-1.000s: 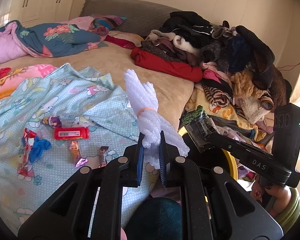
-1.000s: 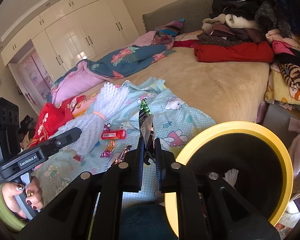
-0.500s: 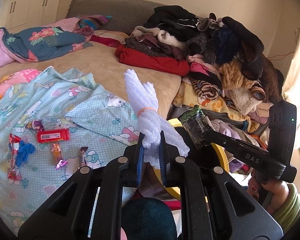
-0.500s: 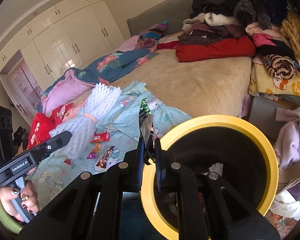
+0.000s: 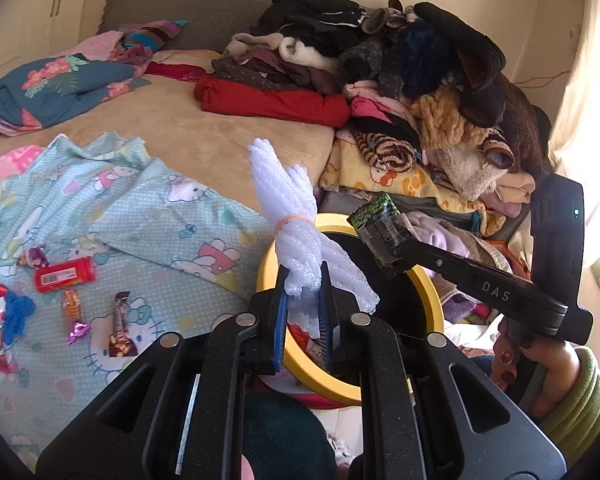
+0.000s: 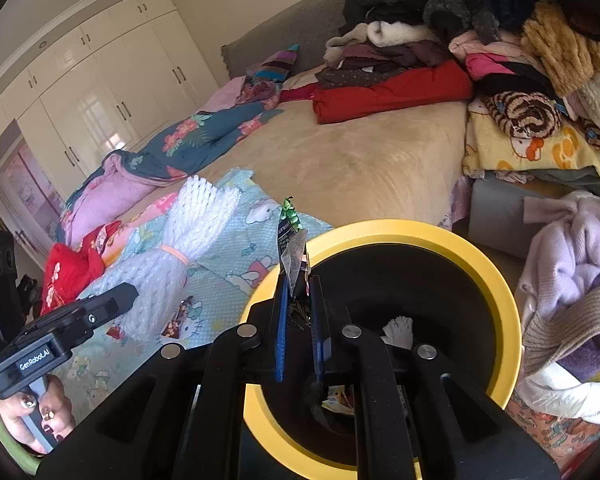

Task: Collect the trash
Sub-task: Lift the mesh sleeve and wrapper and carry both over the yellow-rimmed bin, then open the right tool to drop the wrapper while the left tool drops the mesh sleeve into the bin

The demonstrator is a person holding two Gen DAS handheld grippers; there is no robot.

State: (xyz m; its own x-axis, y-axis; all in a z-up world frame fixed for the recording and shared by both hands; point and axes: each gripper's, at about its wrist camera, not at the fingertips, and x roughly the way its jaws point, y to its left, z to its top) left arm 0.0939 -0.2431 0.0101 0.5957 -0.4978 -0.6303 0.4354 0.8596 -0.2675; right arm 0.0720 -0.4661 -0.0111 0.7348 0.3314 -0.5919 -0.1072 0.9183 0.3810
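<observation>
My left gripper (image 5: pixel 303 300) is shut on a white foam net bundle (image 5: pixel 288 208) tied with an orange band, held over the near rim of a yellow-rimmed black bin (image 5: pixel 430 292). My right gripper (image 6: pixel 298 304) is shut on a green and black snack wrapper (image 6: pixel 291 236), held over the same bin (image 6: pixel 496 292). The wrapper (image 5: pixel 380 226) and the right gripper also show in the left wrist view, the foam bundle (image 6: pixel 180 264) in the right wrist view. Several candy wrappers (image 5: pixel 74 314) and a red packet (image 5: pixel 65 279) lie on the Hello Kitty sheet (image 5: pixel 140 220).
The bin stands beside the bed's corner and holds some trash (image 6: pixel 398 330). A large pile of clothes (image 5: pixel 420 80) fills the bed's right side, with more clothes (image 6: pixel 572 280) right of the bin. White wardrobes (image 6: pixel 100 100) stand at the far left.
Both grippers have swung right from over the sheet to over the bin, each still holding its item. The candy wrappers have shifted to the left of the left wrist view.
</observation>
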